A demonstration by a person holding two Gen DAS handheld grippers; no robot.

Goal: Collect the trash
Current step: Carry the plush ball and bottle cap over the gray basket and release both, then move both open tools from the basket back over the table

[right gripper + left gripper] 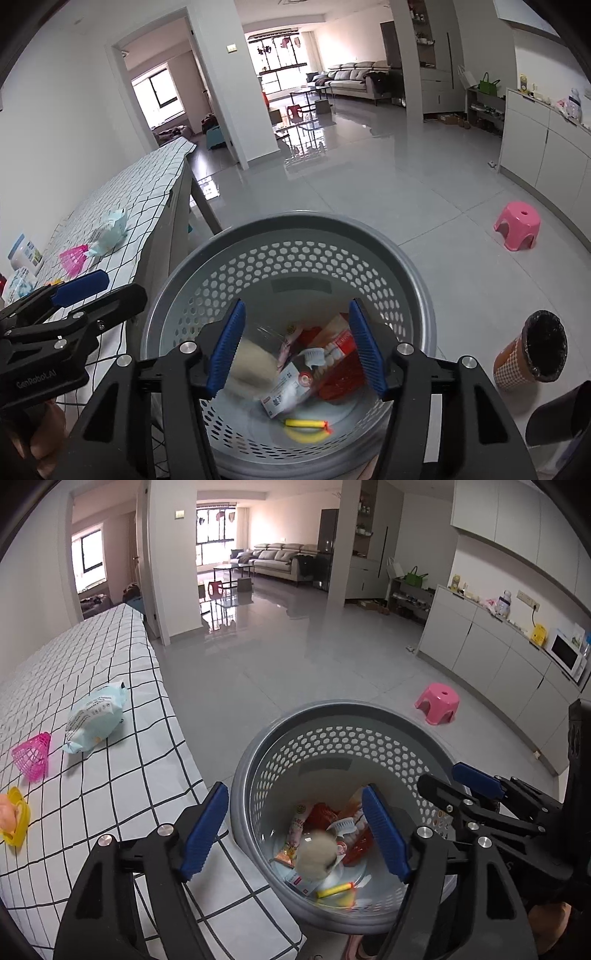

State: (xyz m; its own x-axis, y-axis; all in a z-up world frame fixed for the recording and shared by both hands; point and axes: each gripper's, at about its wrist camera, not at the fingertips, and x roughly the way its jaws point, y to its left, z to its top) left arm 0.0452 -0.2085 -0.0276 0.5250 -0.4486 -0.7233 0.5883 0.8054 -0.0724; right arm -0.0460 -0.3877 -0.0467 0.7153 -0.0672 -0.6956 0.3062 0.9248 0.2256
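A grey perforated basket (343,709) stands on the floor beside the checked table (110,794); it also shows in the right wrist view (288,221). Inside lie red wrappers (340,373), a white packet (288,391), a yellow tube (304,422) and a blurred beige lump (316,856) that looks in mid-fall. My left gripper (295,830) is open and empty above the basket's left rim. My right gripper (295,347) is open and empty over the basket. A light blue packet (96,718) lies on the table.
A pink mesh cup (32,755) and a yellow item (14,818) sit on the table. A pink stool (437,703) and an orange bin with a black liner (532,352) stand on the floor. Cabinets (498,650) run along the right.
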